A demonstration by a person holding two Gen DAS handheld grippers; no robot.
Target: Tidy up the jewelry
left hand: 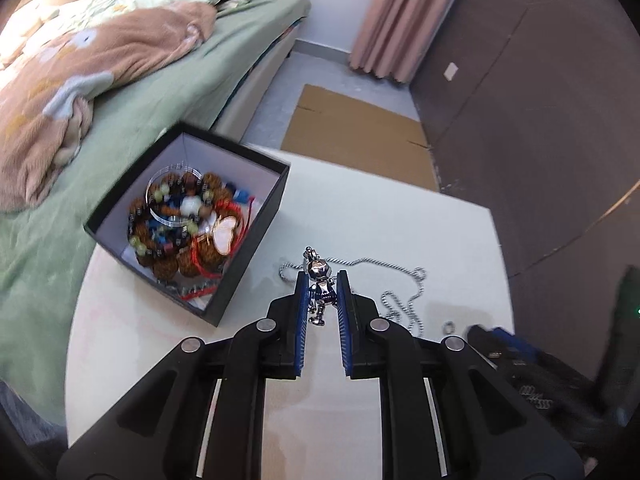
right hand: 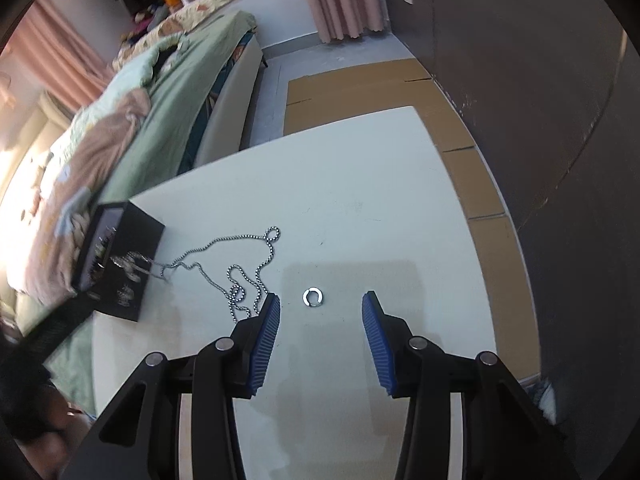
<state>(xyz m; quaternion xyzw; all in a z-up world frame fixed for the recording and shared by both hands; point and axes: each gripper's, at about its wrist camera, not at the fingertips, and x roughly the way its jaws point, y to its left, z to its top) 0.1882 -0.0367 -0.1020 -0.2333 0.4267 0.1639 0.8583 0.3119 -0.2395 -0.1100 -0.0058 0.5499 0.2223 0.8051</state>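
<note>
Black box [left hand: 248, 256], pale grey lining; brown, green, blue and red bead bracelets [left hand: 176, 220]; white heart pendant [left hand: 224, 236], gold-edged. Silver figurine pendant [left hand: 320, 280], silver chain [right hand: 240, 268], silver ring [right hand: 313, 297]. White worktop [right hand: 360, 208]. Blue ribbed tool pads [right hand: 266, 336]. Green bed sheet [left hand: 152, 112].

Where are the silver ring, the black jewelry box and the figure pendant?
silver ring [right hand: 313, 297], right wrist view, on its band.
black jewelry box [left hand: 256, 216], left wrist view, on its right wall.
figure pendant [left hand: 320, 280], left wrist view, on its body.

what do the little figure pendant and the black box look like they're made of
Figure pendant: apparently polished metal, chrome-like, with bright mirror glints; its chain looks like twisted silver-toned metal. Black box: likely matte paperboard, with thin straight walls and a pale lining.
</note>
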